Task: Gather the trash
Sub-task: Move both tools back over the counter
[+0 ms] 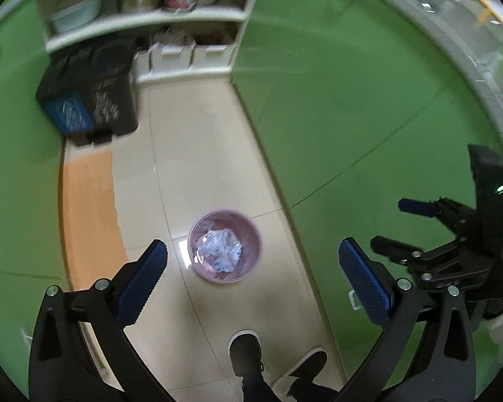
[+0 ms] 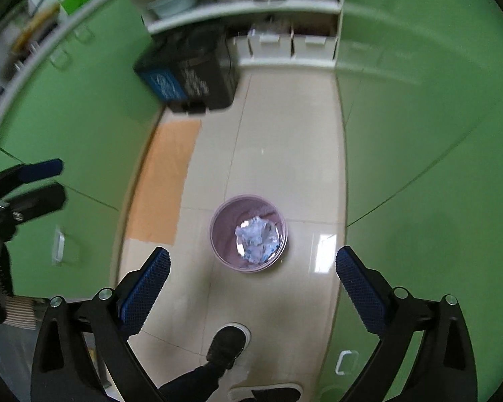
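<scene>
A small pink waste bin (image 1: 225, 246) stands on the tiled floor, with crumpled white and blue trash (image 1: 221, 249) inside. It also shows in the right wrist view (image 2: 248, 233), with the trash (image 2: 257, 239) in it. My left gripper (image 1: 251, 268) is open and empty, high above the bin. My right gripper (image 2: 251, 268) is open and empty, also high above the bin. The right gripper shows at the right of the left wrist view (image 1: 395, 224). The left gripper shows at the left of the right wrist view (image 2: 55, 181).
Green cabinets (image 1: 352, 117) line both sides of a narrow aisle. A black and blue sorting bin (image 1: 90, 100) stands at the far end under white shelves (image 1: 144, 16). An orange mat (image 1: 90, 221) lies on the floor. The person's shoes (image 1: 246, 351) are below.
</scene>
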A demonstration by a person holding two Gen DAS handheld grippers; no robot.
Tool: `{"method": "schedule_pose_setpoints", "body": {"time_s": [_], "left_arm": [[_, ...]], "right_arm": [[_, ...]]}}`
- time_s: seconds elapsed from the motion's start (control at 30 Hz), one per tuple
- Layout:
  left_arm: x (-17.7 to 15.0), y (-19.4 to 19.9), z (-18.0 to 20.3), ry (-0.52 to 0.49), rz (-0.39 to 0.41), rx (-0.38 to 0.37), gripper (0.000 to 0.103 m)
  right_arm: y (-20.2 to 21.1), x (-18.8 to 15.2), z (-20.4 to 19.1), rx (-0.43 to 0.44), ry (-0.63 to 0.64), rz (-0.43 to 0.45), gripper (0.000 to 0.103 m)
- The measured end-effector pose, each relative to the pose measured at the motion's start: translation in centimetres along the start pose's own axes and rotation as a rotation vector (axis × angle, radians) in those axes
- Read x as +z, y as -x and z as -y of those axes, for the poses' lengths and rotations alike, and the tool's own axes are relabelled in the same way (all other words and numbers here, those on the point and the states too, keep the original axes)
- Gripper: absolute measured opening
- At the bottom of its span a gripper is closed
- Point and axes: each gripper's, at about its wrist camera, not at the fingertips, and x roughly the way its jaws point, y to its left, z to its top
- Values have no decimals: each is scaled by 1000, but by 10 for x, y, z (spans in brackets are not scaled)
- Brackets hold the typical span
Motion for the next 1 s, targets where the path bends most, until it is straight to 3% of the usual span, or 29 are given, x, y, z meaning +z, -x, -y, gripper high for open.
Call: {"method": "schedule_pose_setpoints", "body": {"time_s": [0.3, 0.57, 0.8, 1.0], "left_arm": [[50, 151, 115, -173, 120, -19, 100], [82, 230, 212, -336, 235, -119, 100], [89, 242, 295, -507, 241, -213, 100], [82, 235, 357, -614, 210, -263, 100]], "right_arm": [[229, -16, 14, -67, -94, 222, 97], [390, -81, 58, -284, -306, 419, 97], [448, -157, 94, -443, -496, 480, 97], [472, -205, 128, -507, -592, 490, 97]]}}
